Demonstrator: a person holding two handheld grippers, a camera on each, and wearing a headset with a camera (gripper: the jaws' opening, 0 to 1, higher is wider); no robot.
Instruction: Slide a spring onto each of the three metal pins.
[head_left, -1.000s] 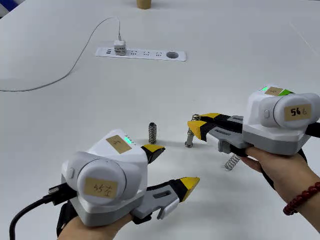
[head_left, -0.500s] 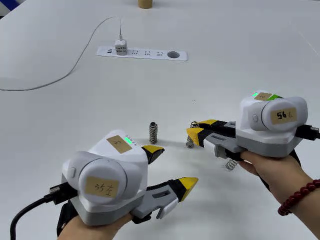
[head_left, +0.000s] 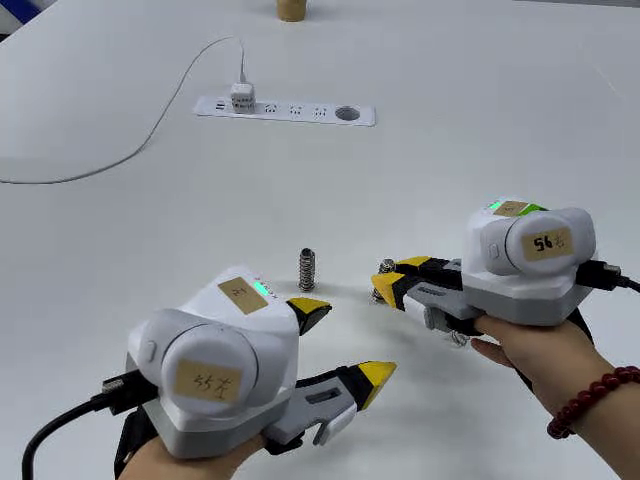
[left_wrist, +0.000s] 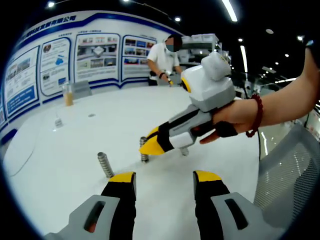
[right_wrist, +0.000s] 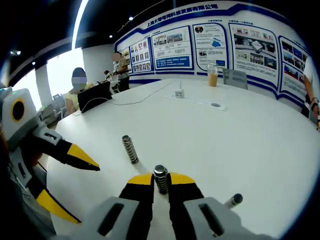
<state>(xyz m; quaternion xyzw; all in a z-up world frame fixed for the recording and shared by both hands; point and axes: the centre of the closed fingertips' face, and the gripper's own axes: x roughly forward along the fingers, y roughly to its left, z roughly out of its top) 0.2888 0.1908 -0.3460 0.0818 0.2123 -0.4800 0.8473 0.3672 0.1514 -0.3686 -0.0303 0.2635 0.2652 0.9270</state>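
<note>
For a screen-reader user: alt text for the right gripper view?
The right gripper clamps a spring on an upright pin on a white table. A second spring-covered pin stands beyond; the left gripper is open at left.

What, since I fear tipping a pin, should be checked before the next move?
1. Right tool shut on the spring: ok.
2. Spring seated fully down its pin: cannot tell, the jaws hide its base.
3. Left tool open and apart from the pins: ok.
4. Second pin upright, wearing its own spring, apart from both tools: ok.
5. Whether the metal piece beside the right tool is a bare pin: cannot tell, too small.
</note>
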